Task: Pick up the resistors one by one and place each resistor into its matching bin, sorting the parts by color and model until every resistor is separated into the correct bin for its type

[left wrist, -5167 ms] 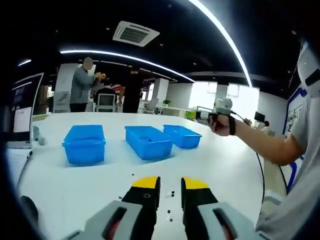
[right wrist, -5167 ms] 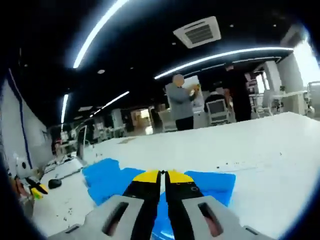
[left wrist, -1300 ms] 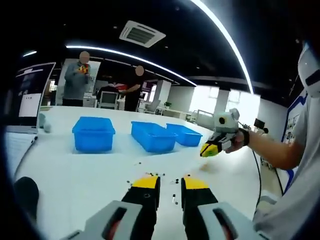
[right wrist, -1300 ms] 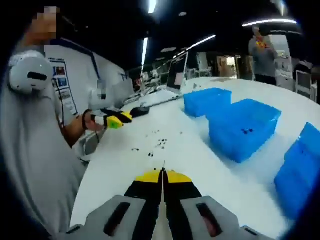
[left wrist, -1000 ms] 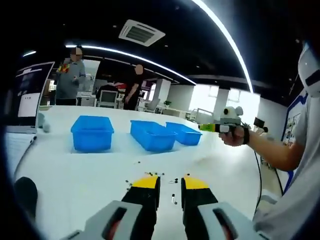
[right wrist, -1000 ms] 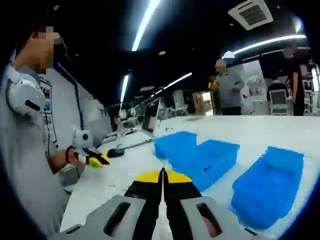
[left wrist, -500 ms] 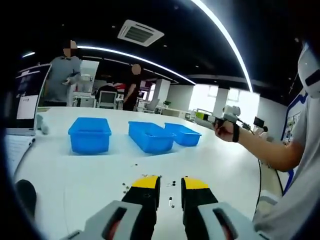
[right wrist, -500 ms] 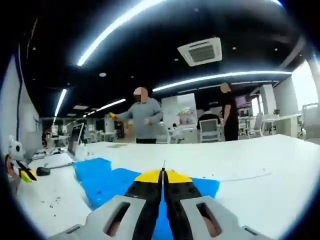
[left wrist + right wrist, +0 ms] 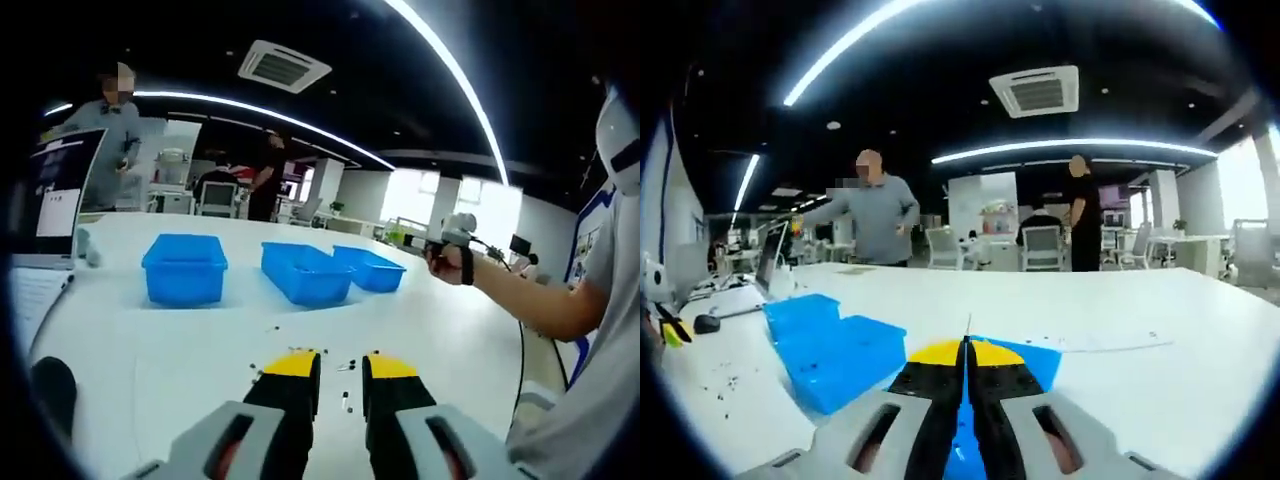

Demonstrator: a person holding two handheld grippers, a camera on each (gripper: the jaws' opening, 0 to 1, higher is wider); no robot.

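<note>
Across the white desk, three blue bins stand in a row toward its far edge. Nearer, loose resistors lie scattered just ahead of the left claw, its jaws slightly apart. Above the bins, the right claw pinches a thin resistor lead, jaws together.

Bare white table before the resistors, three blue bins blocking beyond
</note>
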